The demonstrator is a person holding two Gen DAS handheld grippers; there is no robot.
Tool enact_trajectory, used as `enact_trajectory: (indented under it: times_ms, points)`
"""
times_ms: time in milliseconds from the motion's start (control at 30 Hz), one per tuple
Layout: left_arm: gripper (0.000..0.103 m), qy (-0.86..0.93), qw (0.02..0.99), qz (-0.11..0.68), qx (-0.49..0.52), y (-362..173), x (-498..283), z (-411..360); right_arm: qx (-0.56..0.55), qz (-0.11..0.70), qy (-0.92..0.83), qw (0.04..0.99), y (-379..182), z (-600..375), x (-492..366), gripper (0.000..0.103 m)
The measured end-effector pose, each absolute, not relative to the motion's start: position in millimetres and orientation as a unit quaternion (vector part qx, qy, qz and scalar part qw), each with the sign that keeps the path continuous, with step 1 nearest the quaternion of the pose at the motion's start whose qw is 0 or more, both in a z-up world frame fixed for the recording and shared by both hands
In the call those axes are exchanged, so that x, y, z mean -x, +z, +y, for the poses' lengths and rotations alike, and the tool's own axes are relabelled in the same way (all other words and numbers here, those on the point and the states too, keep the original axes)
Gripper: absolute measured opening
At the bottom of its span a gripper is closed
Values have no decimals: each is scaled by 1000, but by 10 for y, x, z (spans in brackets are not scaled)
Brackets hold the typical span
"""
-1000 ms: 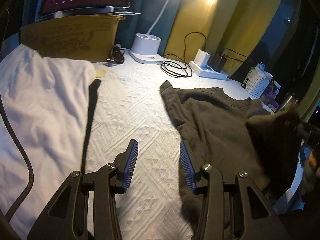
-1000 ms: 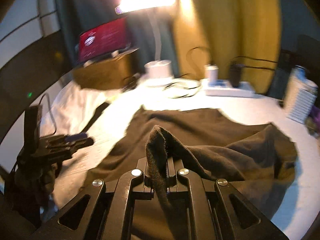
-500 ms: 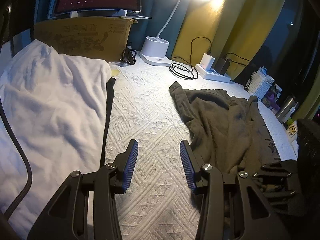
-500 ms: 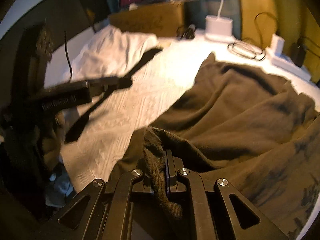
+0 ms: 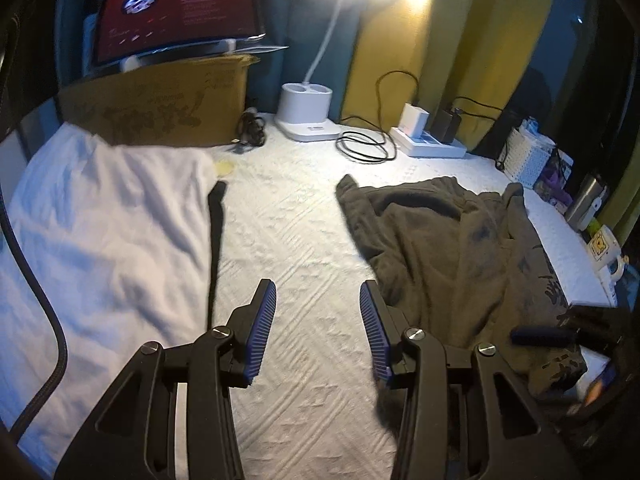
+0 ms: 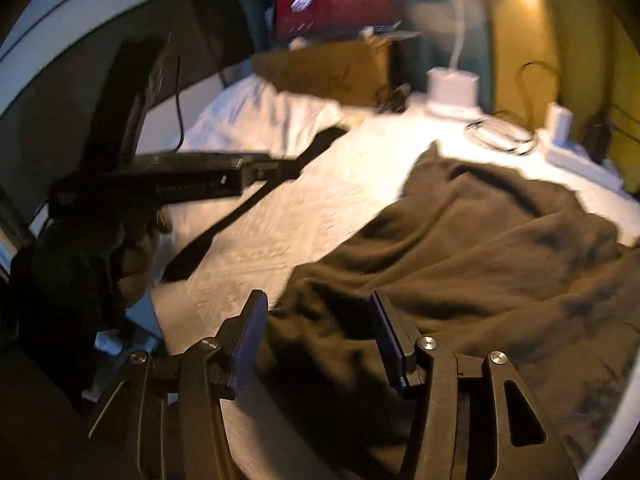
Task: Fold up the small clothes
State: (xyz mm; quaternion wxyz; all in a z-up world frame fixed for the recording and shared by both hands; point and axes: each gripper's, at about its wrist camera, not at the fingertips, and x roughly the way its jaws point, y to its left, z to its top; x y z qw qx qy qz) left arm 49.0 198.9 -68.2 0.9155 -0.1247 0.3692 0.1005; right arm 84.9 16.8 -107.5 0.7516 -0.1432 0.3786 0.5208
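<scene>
A bed [image 5: 288, 240] covered in white textured quilt; a crumpled dark olive garment [image 5: 448, 248] lies on its right side; white cloth [image 5: 100, 232] on the left; a cardboard box [image 5: 160, 108], lamp base [image 5: 306, 112], coiled cable [image 5: 364, 146] and power strip [image 5: 428, 146] along the far edge.

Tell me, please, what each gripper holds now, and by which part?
Nothing. The right gripper has just opened above the dark garment; the left gripper is open, empty.

I'm holding my left claw [image 5: 318, 332] with jaws parted over the white quilted bedcover [image 5: 296, 240], nothing between the blue pads [image 5: 262, 334], dark garment [image 5: 452, 248] lying rumpled just right, white cloth [image 5: 100, 220] lying left, lamp base [image 5: 306, 110] standing beyond.
</scene>
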Motion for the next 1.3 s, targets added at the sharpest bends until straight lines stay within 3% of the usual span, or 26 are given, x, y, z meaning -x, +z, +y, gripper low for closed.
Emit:
enact_trajectory:
  times_ms: [233, 400, 700, 1000, 1067, 1300]
  points:
    - [43, 43, 918, 388, 76, -630, -953, 1465, 94, 381, 445, 805, -940, -493, -1453, 55]
    - [43, 0, 894, 447, 8, -830, -1277, 1016, 61, 405, 397, 821, -1034, -944, -1810, 55]
    - [43, -27, 863, 500, -66, -971, -1055, 649, 22, 433, 363, 825, -1283, -1377, -2049, 55]
    - [46, -15, 851, 510, -126, -1060, -830, 620, 22, 432, 372, 821, -1325, -1357, -1965, 55]
    - [52, -10, 849, 509, -143, -1093, -881, 597, 21, 433, 374, 820, -1346, -1355, -1943, 55]
    - [52, -21, 846, 486, -219, -1146, -1203, 337, 11, 434, 365, 824, -1352, -1442, -1951, 56]
